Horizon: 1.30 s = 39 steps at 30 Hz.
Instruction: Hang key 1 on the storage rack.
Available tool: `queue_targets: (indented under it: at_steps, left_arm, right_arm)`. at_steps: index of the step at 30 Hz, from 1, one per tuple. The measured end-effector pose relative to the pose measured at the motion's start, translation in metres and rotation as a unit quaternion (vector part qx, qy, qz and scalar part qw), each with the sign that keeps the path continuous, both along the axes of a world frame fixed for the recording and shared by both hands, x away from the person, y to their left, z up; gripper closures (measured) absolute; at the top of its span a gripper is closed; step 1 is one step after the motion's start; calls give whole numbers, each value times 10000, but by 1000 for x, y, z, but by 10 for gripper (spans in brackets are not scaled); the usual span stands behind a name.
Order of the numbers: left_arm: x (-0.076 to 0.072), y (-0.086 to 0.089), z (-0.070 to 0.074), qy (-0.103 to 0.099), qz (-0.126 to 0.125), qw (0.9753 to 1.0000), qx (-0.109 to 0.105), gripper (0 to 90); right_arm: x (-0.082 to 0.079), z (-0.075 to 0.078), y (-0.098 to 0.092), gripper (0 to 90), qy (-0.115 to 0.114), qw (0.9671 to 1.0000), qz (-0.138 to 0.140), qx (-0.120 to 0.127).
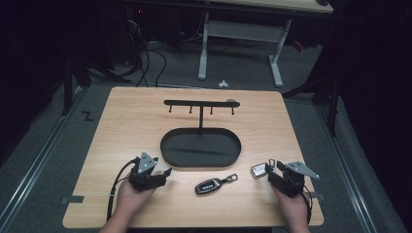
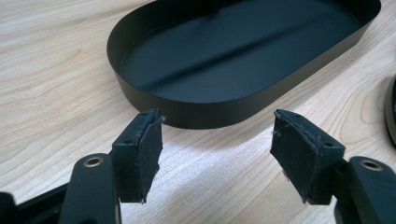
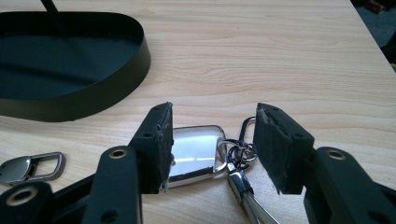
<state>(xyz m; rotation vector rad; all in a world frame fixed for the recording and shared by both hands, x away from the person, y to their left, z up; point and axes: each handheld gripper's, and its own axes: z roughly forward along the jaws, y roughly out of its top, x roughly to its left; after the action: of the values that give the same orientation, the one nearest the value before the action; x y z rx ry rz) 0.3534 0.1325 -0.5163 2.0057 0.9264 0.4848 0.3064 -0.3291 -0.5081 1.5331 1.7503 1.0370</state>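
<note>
1. Silver key fob (image 1: 259, 170) lies flat near the table's front right, its long axis running roughly left to right across the table in the high view, with the ring end (image 3: 239, 151) toward the right gripper (image 1: 272, 171); in the right gripper view the fob (image 3: 194, 151) sits between the 2 jaws, its clip and rings pointing to that view's right.
2. Wooden table (image 1: 131, 116) is the largest thing; its front and right edges are near the silver fob, with bare wood beyond it toward the right edge.
3. Black oval tray (image 1: 167, 150) sits at the table's middle, with a post rising from it to a bar of 4 pegs (image 1: 200, 103). It lies to the left of and behind the fob, apart from it.
4. Left gripper (image 1: 163, 174) rests on the wood just in front of the tray's left end, held by the left hand (image 1: 130, 196). Its jaws stand spread wide with only bare table between them, the tray wall (image 2: 210, 109) just beyond.
5. Right gripper, held by the right hand (image 1: 291, 206), has its jaws spread on either side of the silver fob; whether the pads touch it cannot be told.
6. Dark key fob (image 1: 209, 186) lies between the 2 grippers, its silver loop (image 1: 231, 178) pointing right toward the silver fob, the 2 apart.
</note>
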Motion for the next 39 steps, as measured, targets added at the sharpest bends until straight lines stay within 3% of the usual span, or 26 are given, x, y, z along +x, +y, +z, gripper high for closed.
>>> queue_targets:
  at_steps: [7,39]
  left_arm:
    - [2,-2,1,-22,-73,9999,-72,344]
    - [-4,-8,-1,-23,-214,9997,103,344]
  right_arm:
    - [-2,-1,0,458,11,10000,19,0]
    - [-2,-2,8,444,82,9997,220,-48]
